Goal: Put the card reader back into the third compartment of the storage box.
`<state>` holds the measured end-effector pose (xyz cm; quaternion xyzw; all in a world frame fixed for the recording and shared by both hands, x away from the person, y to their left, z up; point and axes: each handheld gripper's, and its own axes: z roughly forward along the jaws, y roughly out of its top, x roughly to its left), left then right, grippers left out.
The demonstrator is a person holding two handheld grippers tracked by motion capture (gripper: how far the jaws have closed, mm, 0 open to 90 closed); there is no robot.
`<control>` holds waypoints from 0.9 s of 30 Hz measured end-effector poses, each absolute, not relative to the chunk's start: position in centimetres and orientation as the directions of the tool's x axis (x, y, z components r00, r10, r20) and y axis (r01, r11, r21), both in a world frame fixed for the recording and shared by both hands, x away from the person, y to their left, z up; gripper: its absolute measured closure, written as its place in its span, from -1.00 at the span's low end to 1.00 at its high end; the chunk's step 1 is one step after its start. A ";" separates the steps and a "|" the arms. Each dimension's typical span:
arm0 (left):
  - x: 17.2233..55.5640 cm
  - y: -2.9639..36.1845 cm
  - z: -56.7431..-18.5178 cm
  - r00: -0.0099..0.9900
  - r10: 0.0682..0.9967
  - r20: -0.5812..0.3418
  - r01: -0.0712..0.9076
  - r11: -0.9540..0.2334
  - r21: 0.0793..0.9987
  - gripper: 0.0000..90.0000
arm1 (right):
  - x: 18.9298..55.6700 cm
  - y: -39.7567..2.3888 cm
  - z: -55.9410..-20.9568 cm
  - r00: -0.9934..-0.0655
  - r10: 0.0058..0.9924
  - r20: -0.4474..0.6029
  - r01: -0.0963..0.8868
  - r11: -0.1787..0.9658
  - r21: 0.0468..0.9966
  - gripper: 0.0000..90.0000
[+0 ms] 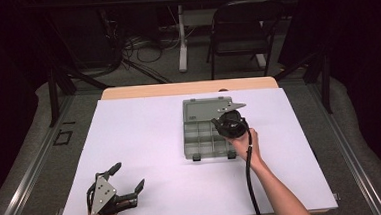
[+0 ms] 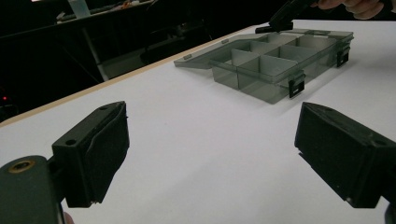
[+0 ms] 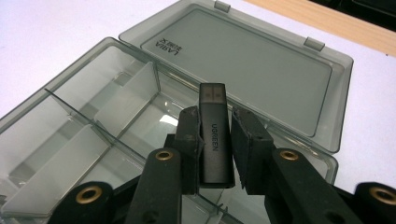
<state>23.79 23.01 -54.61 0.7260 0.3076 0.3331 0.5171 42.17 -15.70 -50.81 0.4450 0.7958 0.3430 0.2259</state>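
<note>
A smoky clear compartment box (image 1: 200, 142) lies open on the white table, its lid (image 3: 243, 65) folded flat at the far side. My right gripper (image 3: 215, 123) is shut on a dark grey USB adapter (image 3: 215, 135) marked UGREEN. It holds the adapter just above the box's compartments nearest the lid. From above, the right gripper (image 1: 223, 121) hangs over the box's right half. My left gripper (image 1: 127, 176) rests near the table's front left corner. Its jaws stand wide open with nothing between them, and the box (image 2: 275, 65) lies well beyond them.
The box's compartments (image 3: 70, 135) look bare, and two black latches (image 2: 295, 87) hang on its front wall. A white sheet (image 1: 145, 140) covers the table. Past the table's far wooden edge (image 1: 187, 87) stand a black folding chair (image 1: 241, 29) and floor cables.
</note>
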 end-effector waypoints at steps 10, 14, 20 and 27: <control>23.8 23.1 -54.6 0.589 0.792 0.161 0.105 -0.272 0.957 -0.77 | 42.3 -16.2 -50.6 -0.514 0.858 -0.010 0.574 0.352 0.739 -0.12; 23.7 23.1 -54.6 0.588 0.793 0.161 0.104 -0.272 0.957 -0.77 | 41.8 -16.9 -50.3 -0.540 0.841 0.020 0.574 0.352 0.739 -0.48; 23.7 23.1 -54.6 0.590 0.791 0.160 0.106 -0.273 0.956 -0.77 | 40.5 -17.4 -49.8 -0.603 0.797 0.038 0.553 0.383 0.740 -0.78; 23.7 23.1 -54.6 0.589 0.791 0.164 0.104 -0.275 0.956 -0.77 | 38.8 -18.1 -49.5 -0.629 0.774 0.065 0.545 0.380 0.748 -0.93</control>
